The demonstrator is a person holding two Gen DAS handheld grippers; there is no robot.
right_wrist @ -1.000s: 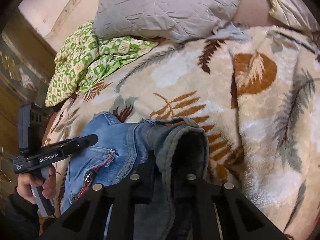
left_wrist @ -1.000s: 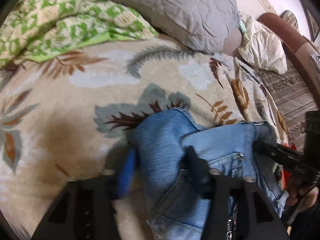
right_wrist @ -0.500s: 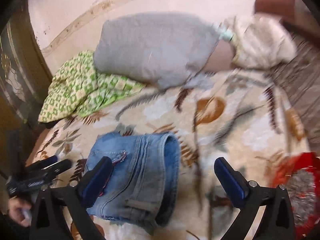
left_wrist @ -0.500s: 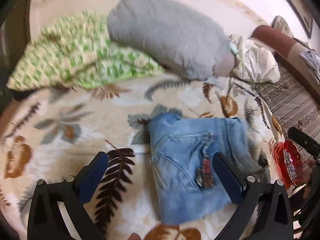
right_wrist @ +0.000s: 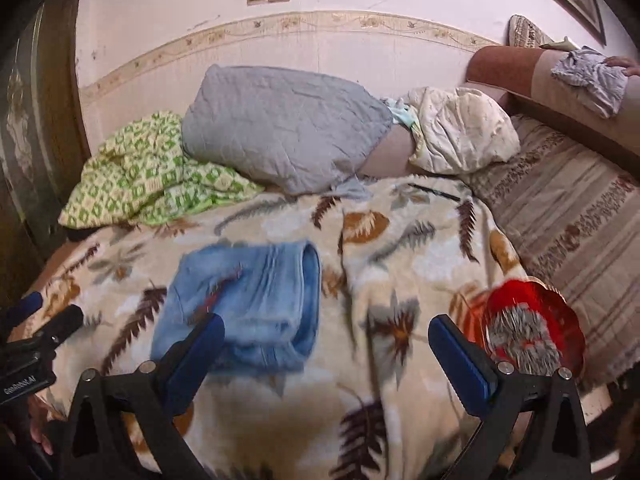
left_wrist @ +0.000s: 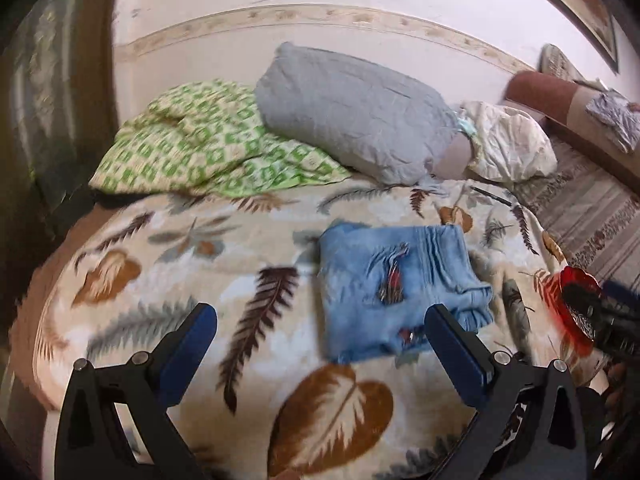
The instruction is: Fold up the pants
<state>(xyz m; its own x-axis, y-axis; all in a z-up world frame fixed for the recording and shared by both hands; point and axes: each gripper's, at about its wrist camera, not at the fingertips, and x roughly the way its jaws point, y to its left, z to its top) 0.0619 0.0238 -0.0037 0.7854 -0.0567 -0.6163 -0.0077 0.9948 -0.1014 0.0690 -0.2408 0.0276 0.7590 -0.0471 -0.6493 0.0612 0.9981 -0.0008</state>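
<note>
The blue jeans (left_wrist: 396, 284) lie folded into a compact rectangle on the leaf-patterned blanket (left_wrist: 192, 280), a red-trimmed pocket facing up. They also show in the right wrist view (right_wrist: 248, 308). My left gripper (left_wrist: 320, 328) is open and empty, held back above the blanket short of the jeans. My right gripper (right_wrist: 326, 336) is open and empty, also drawn back, its left finger in front of the jeans' near edge. The left gripper appears at the left edge of the right wrist view (right_wrist: 36, 332).
A grey pillow (left_wrist: 352, 112), a green checked blanket (left_wrist: 200, 148) and a cream pillow (left_wrist: 508, 144) lie at the bed's far side against the wall. A red dish (right_wrist: 532, 328) sits at the bed's right edge, beside a striped sofa (right_wrist: 580, 220).
Both grippers let go of the jeans, opened wide and pulled back and up. The jeans now lie folded flat on the blanket.
</note>
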